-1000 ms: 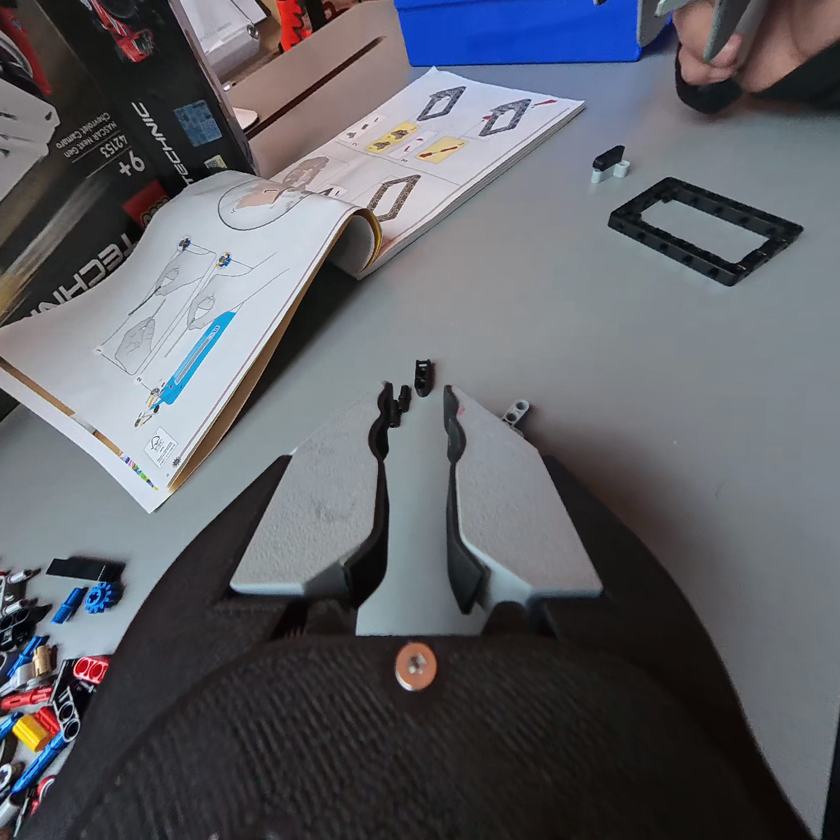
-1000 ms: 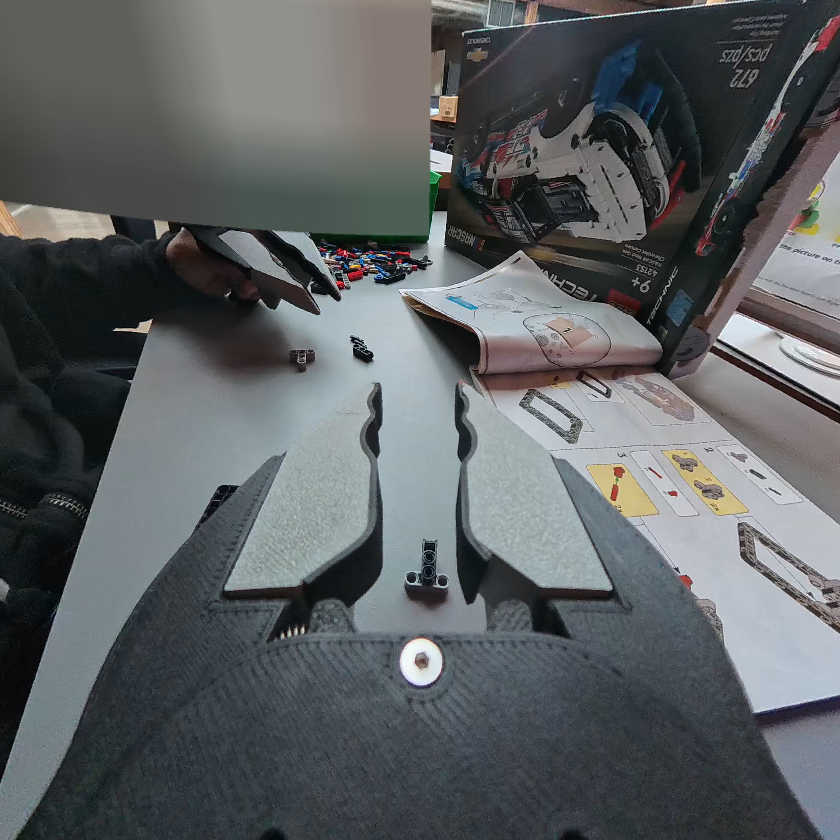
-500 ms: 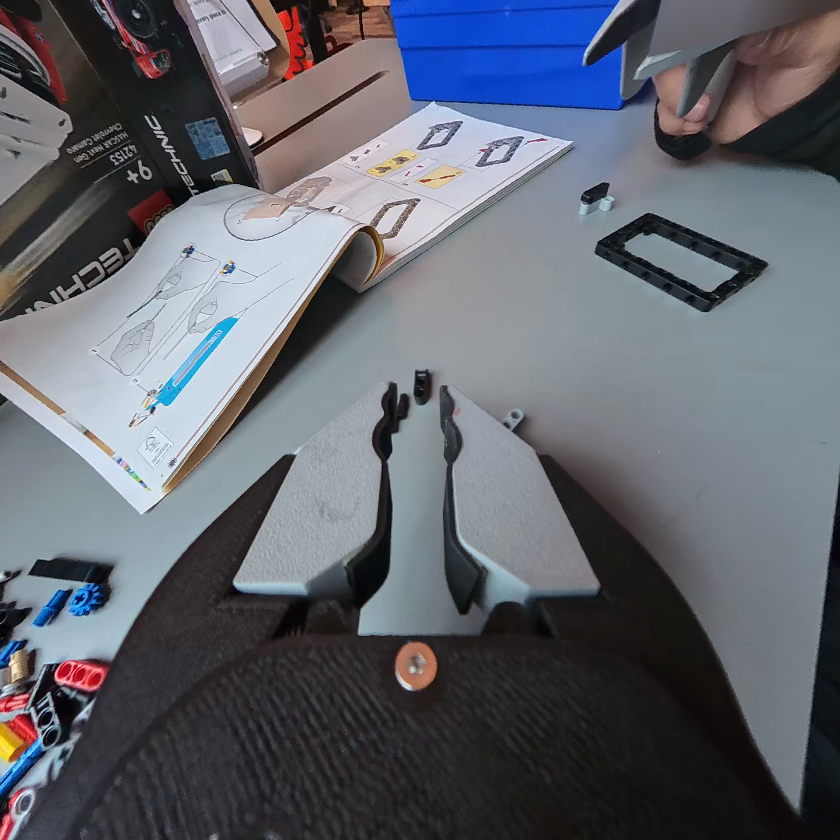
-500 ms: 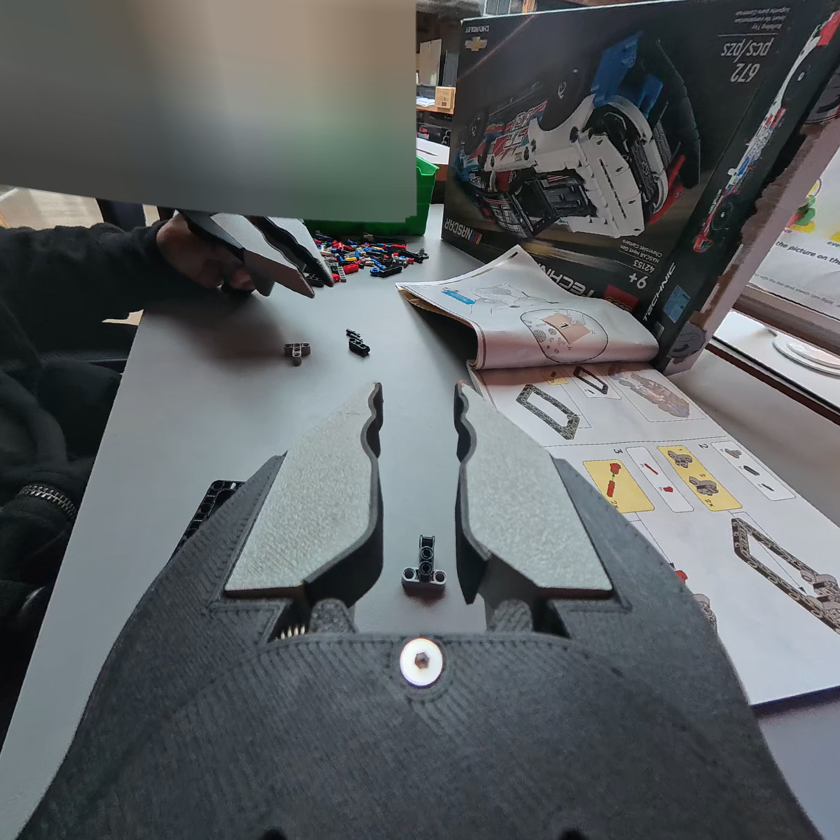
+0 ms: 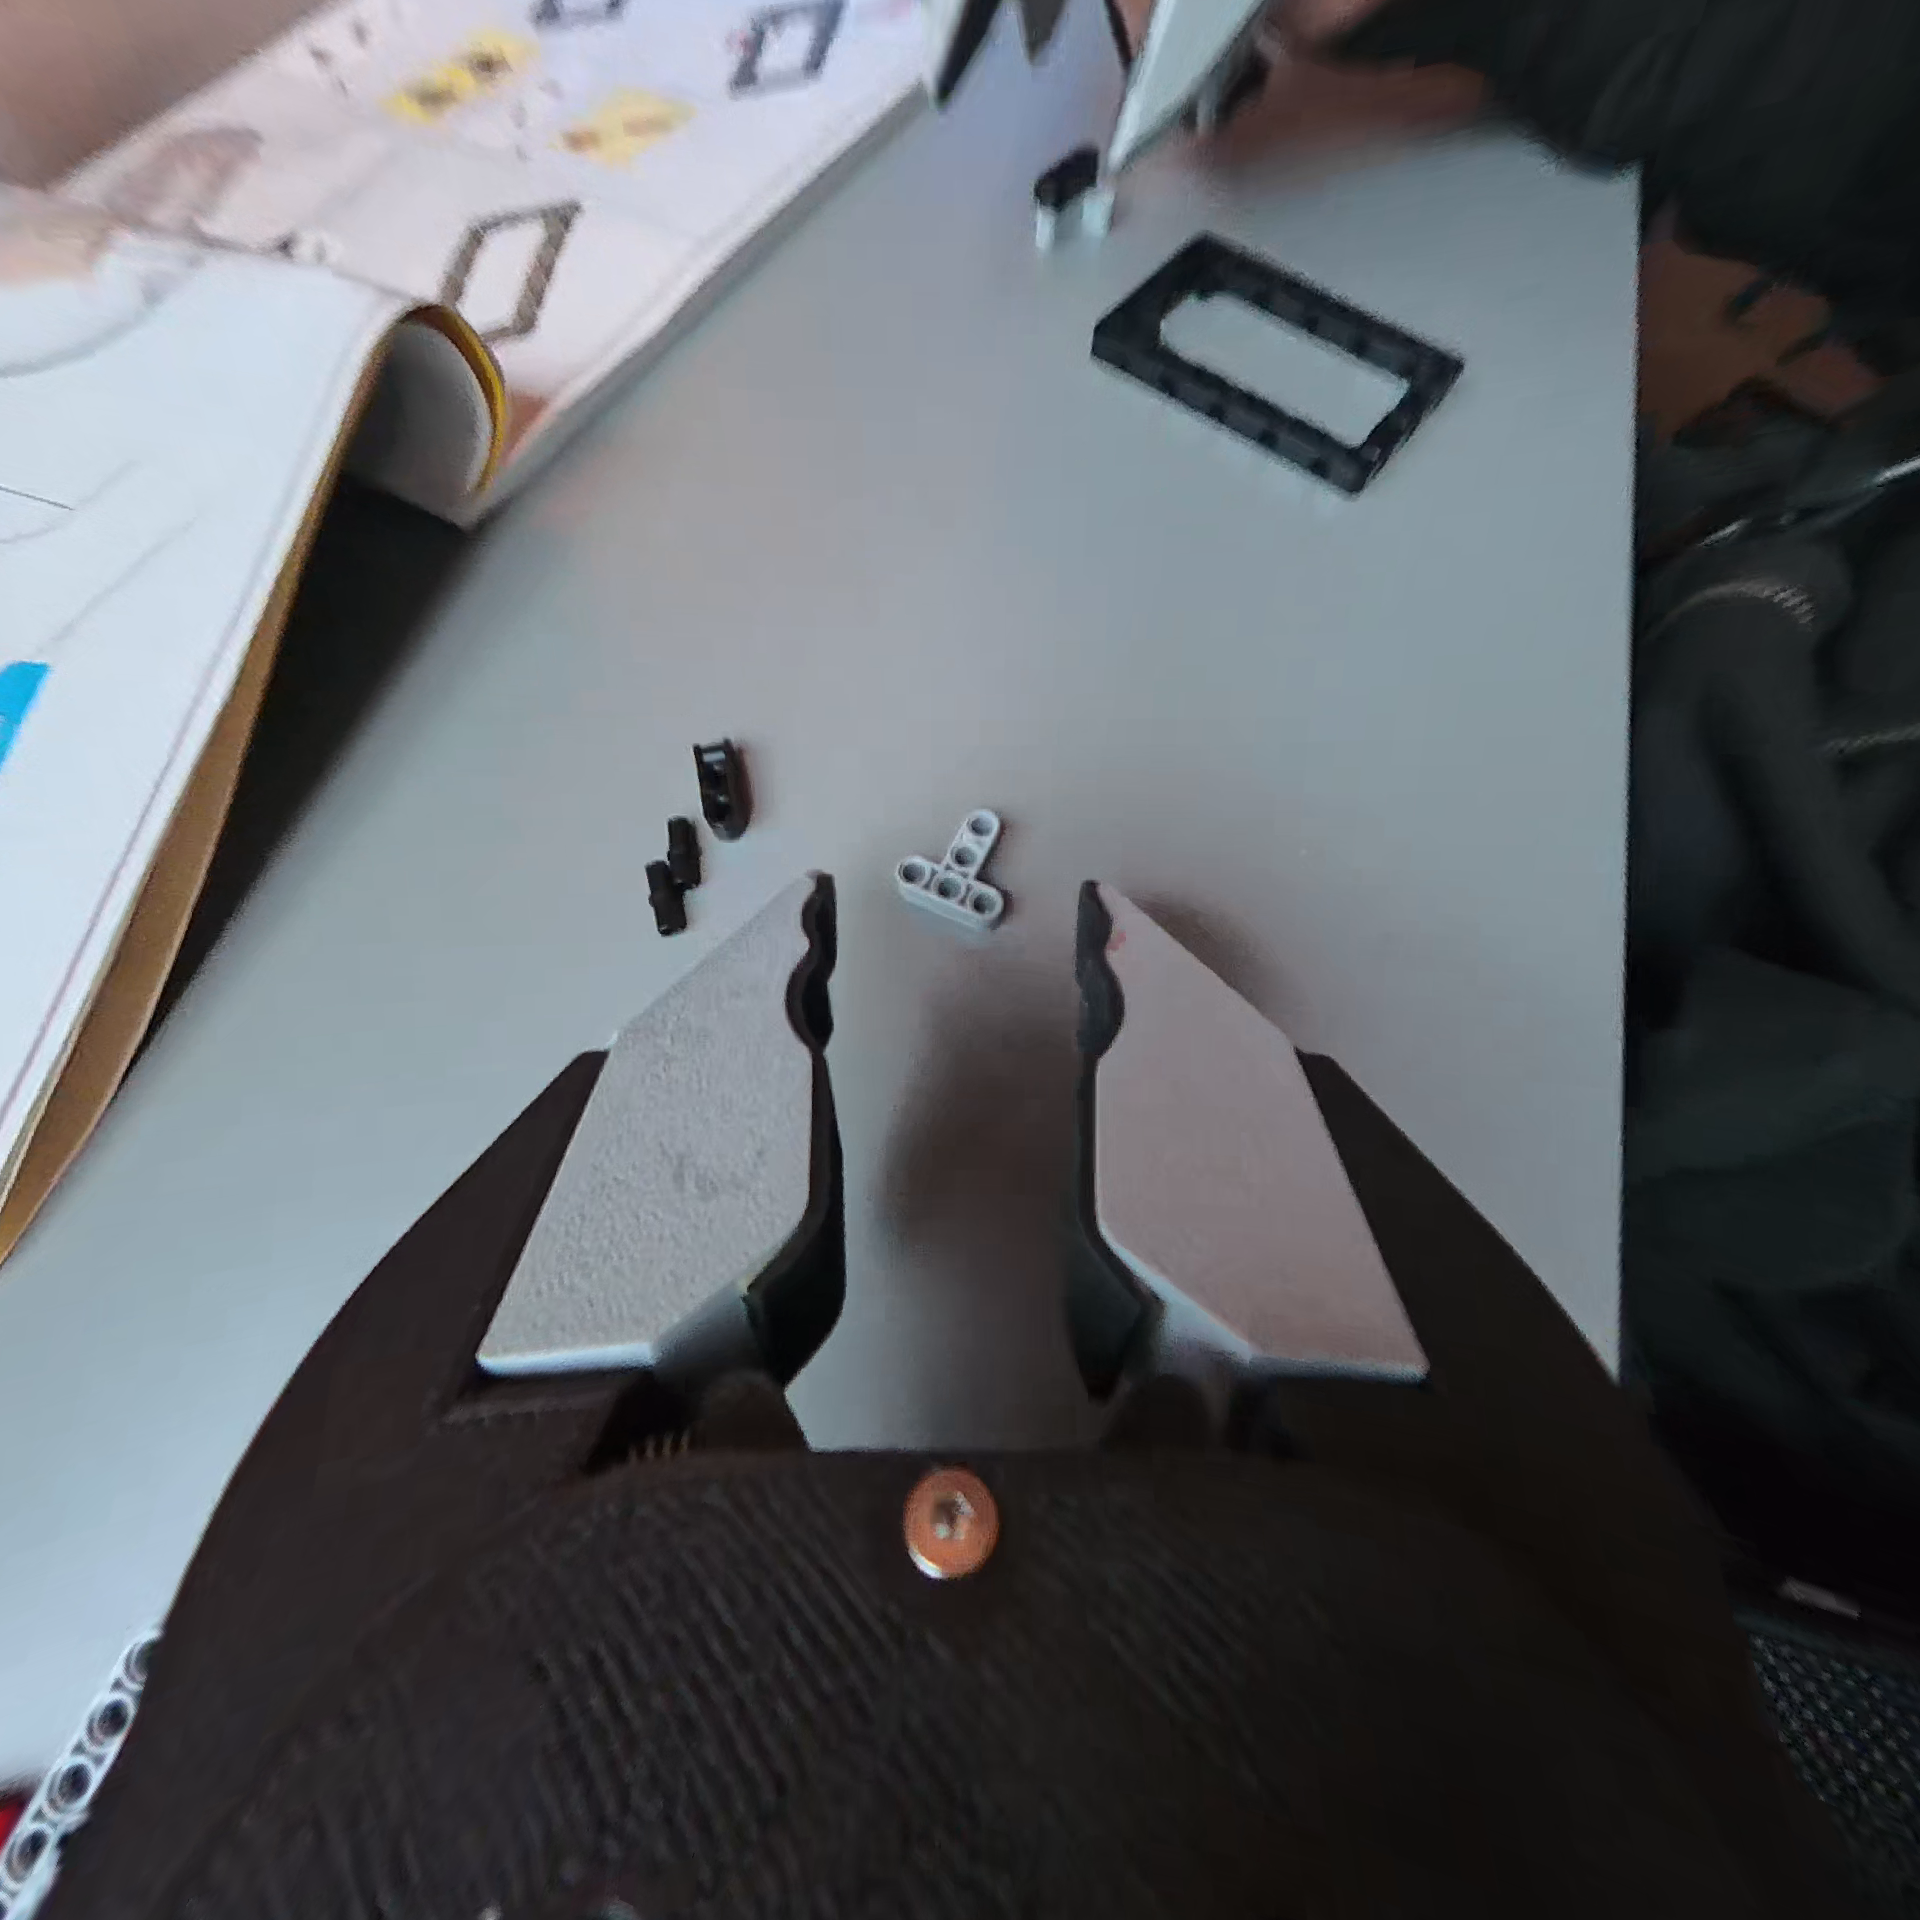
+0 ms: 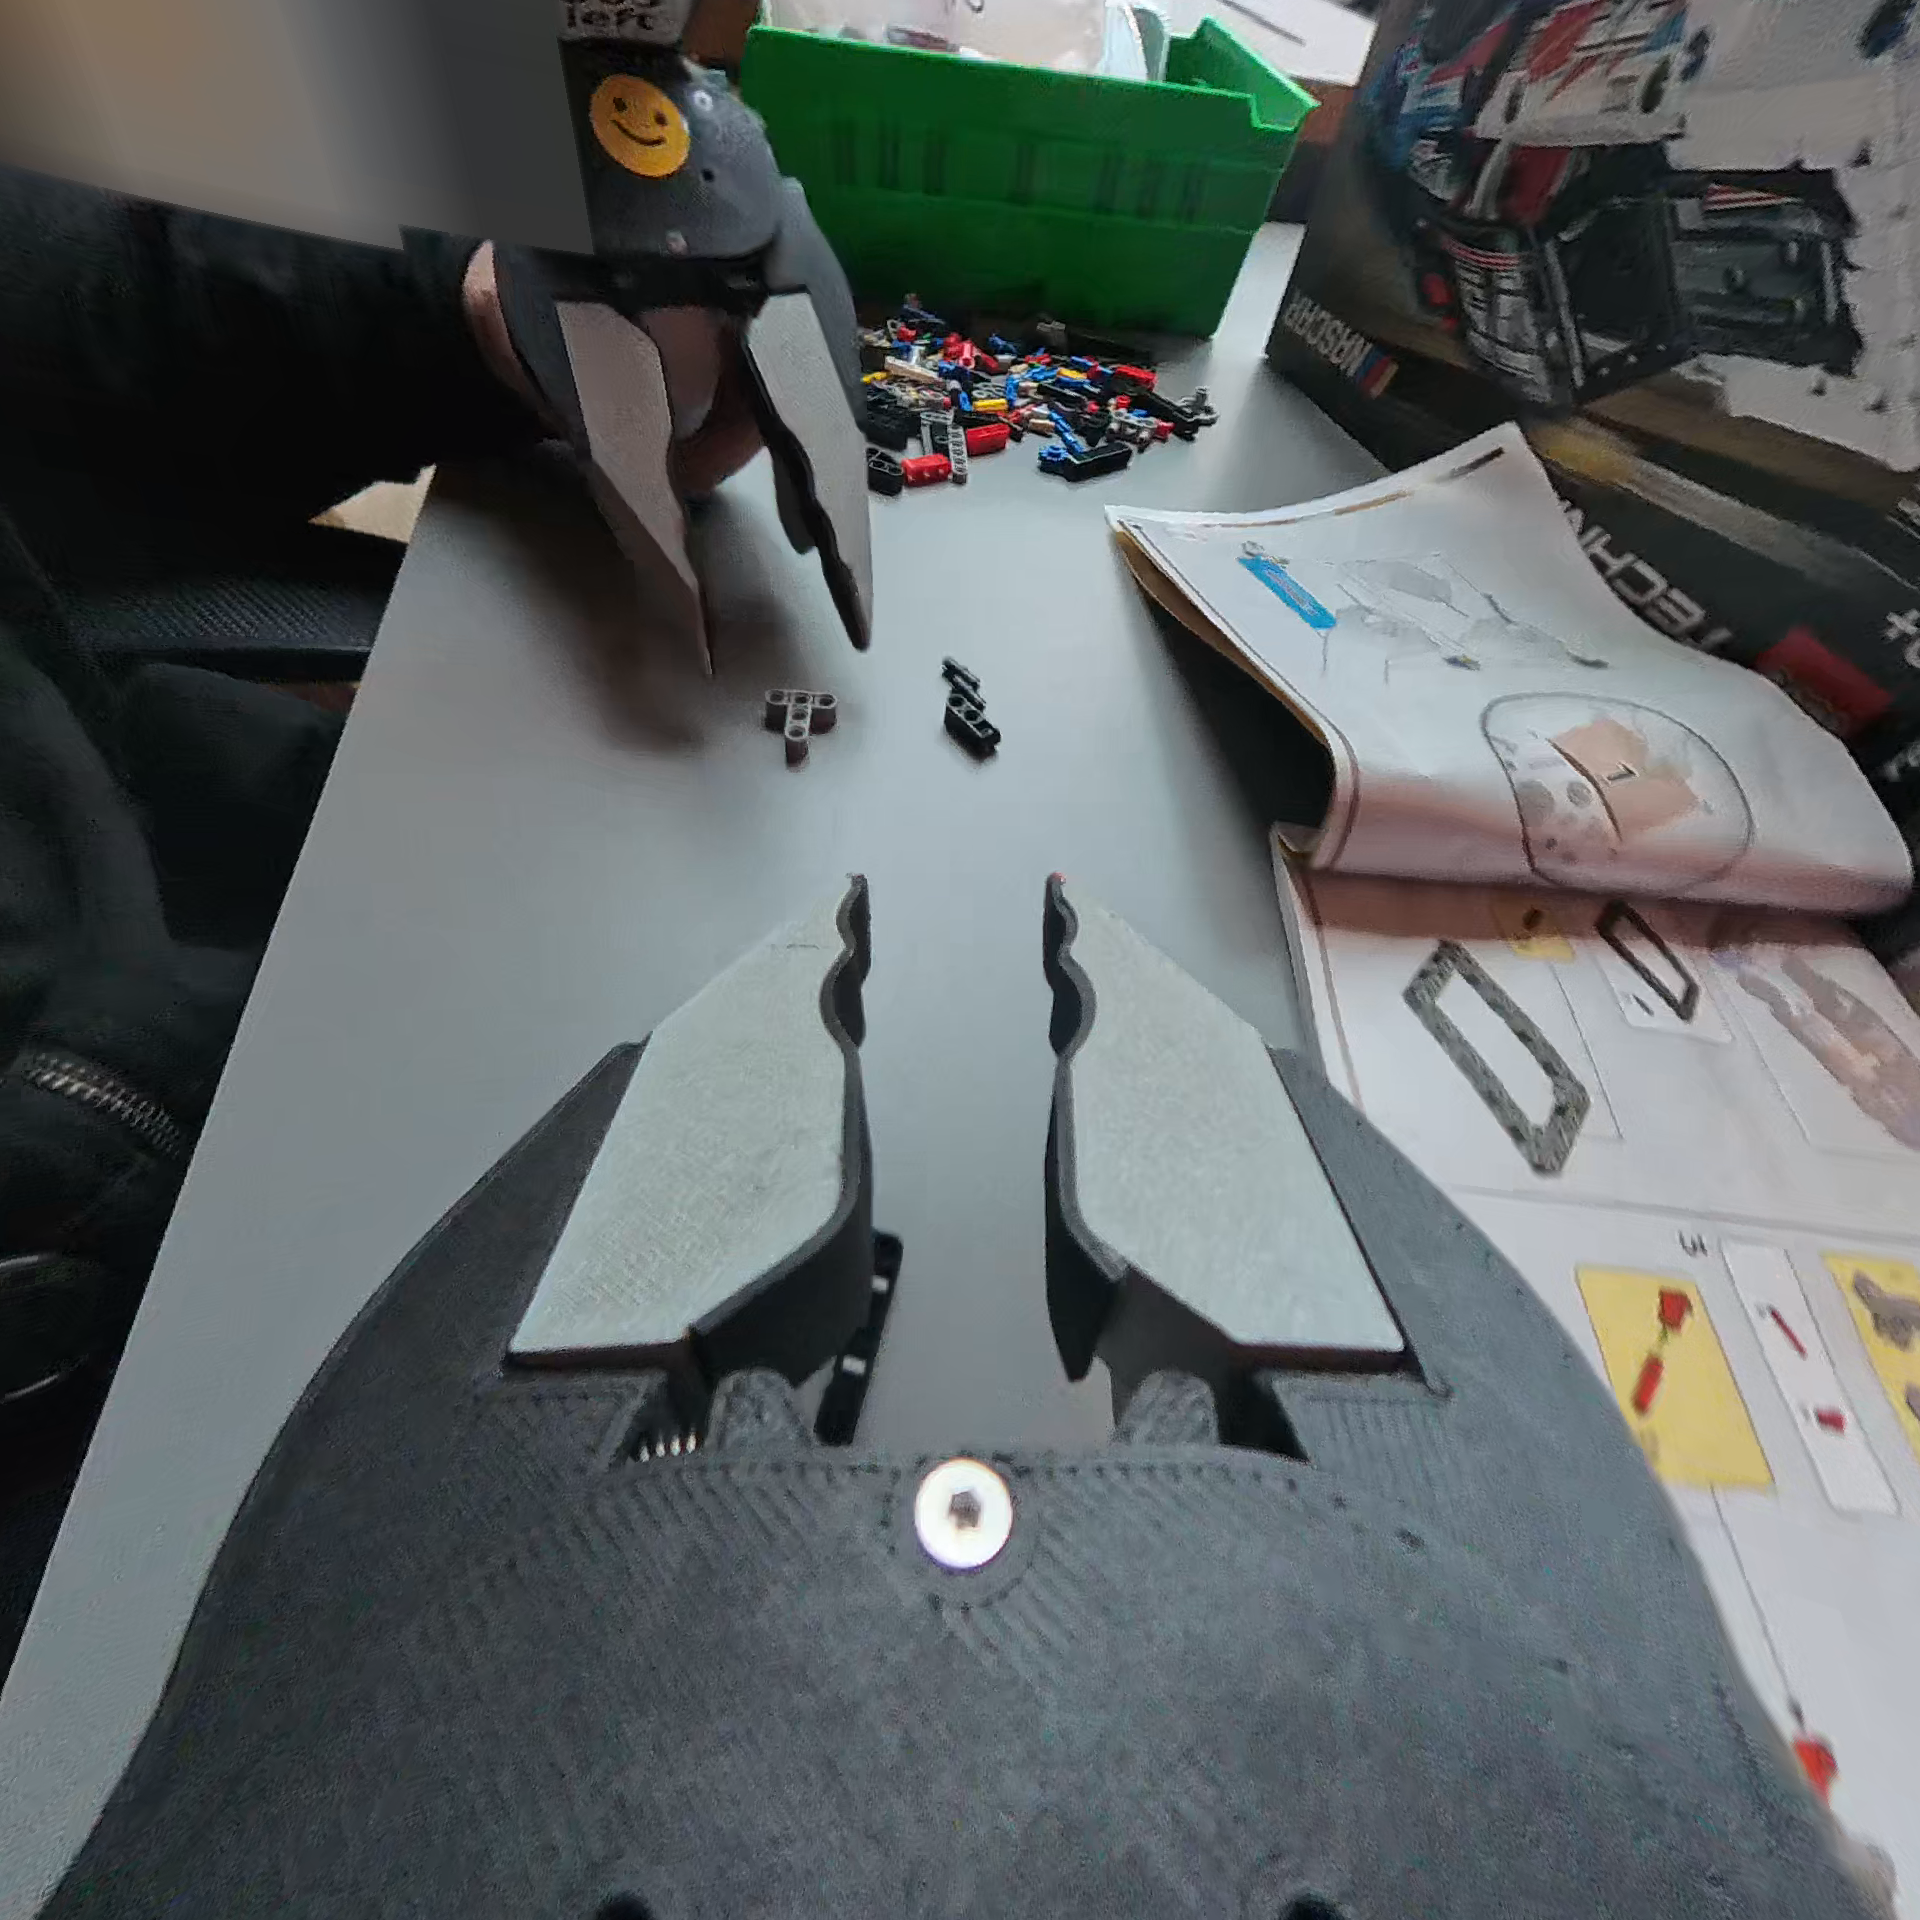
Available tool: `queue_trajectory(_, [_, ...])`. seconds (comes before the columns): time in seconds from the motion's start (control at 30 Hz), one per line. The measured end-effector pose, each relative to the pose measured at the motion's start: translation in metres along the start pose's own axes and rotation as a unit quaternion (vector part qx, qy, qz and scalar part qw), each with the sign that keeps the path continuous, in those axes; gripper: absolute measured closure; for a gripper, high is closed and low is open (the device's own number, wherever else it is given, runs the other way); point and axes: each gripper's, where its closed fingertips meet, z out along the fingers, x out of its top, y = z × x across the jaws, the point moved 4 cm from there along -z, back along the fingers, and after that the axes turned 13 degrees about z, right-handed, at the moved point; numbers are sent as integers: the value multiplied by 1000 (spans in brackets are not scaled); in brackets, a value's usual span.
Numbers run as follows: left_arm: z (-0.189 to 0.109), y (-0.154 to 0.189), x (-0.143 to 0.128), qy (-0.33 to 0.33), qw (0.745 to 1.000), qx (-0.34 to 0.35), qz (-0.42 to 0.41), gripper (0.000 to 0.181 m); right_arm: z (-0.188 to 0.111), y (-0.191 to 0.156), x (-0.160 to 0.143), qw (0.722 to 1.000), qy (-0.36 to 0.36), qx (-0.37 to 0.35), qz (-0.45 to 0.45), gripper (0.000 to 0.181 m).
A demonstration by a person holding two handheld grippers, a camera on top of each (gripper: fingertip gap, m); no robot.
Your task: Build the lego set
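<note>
The small grey T-shaped piece (image 5: 954, 879) lies flat on the grey worktop (image 5: 1039, 623), just beyond the tips of the left claw (image 5: 951, 902), and to my eye that is where things could slip: it is thin and low, so if the tips come down slightly off-centre they may skate over it or flick it away instead of gripping its edges. Just to its left sit two tiny black pins (image 5: 672, 875) and a short black connector (image 5: 722, 787), near enough that a sideways nudge could scatter them toward the open instruction booklet (image 5: 208, 499). The left claw is spread wide, empty, touching nothing that I can see. The right claw (image 6: 956, 914) is likewise parted and carries nothing; it hangs over bare worktop, with part of the black rectangular frame (image 5: 1276, 364) showing under its base in its own view. In the left view its tips seem to hover close above a small black-and-grey piece (image 5: 1070, 197) beside that frame, though that part is blurred. The loose pile of coloured parts (image 6: 1018, 400) lies well apart, before a green bin (image 6: 1039, 177).
</note>
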Motion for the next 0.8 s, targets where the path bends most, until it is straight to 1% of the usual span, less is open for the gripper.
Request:
queue_trajectory(0.1, [7,-3,-6,-35,999,0,10,137,29,0,11,999,-39,28,-10,151])
queue_trajectory(0.2, [7,-2,-4,-27,1000,-8,12,139,57,-1,16,996,-69,42,-32,152])
queue_trajectory(0.3, [9,3,-5,-38,999,-12,21,139,65,-9,16,996,-66,56,-36,154])
queue_trajectory(0.37, [12,10,-5,-47,998,-33,17,139,59,-9,13,996,-59,42,-48,156])
queue_trajectory(0.43, [12,12,-4,-46,998,-35,3,137,47,-6,11,997,-45,27,-48,157])
queue_trajectory(0.6, [12,28,3,-26,996,-68,-58,142,17,3,7,1000,1,7,-11,160])
queue_trajectory(0.7, [20,39,11,-27,995,-65,-70,145,6,8,8,1000,27,6,6,161])
queue_trajectory(0.8, [28,61,24,-10,990,-112,-79,146,-3,9,15,998,55,9,11,161])
